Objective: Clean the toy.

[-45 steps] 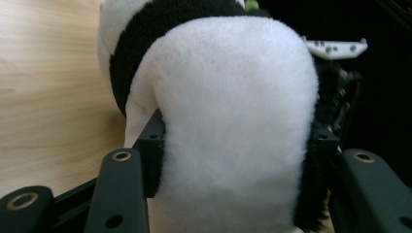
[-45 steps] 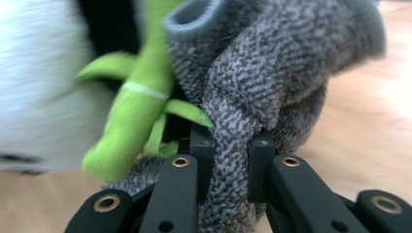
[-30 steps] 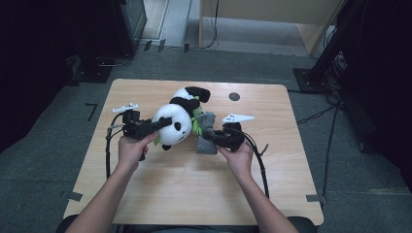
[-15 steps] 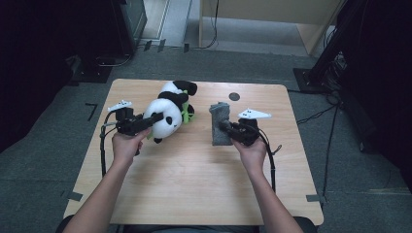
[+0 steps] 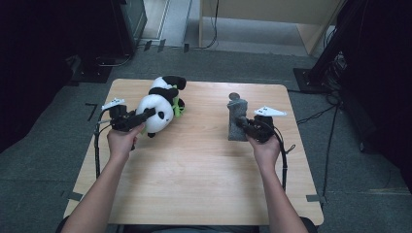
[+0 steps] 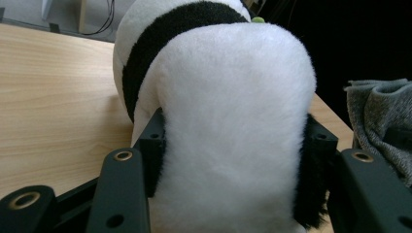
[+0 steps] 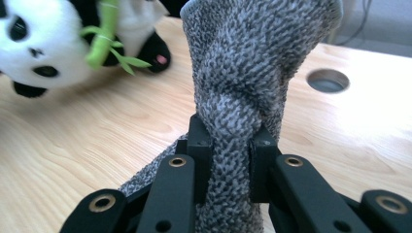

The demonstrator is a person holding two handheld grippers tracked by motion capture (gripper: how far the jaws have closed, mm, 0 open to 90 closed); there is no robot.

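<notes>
Near the desk's (image 5: pixel 194 184) far edge, left gripper (image 5: pixel 145 116) clamped the plush panda (image 5: pixel 160 104); right gripper (image 5: pixel 240 125) pinched the grey knitted cloth (image 5: pixel 237 119) mid-desk. Risk: soft plush could squeeze out of the clamp.

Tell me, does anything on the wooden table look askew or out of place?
The black-and-white plush panda lies tipped on its side near the table's left edge, its head squeezed by the left tool. The grey knitted cloth stands bunched and twisted, pinched by the right tool. Nothing looks spilled or damaged.
</notes>
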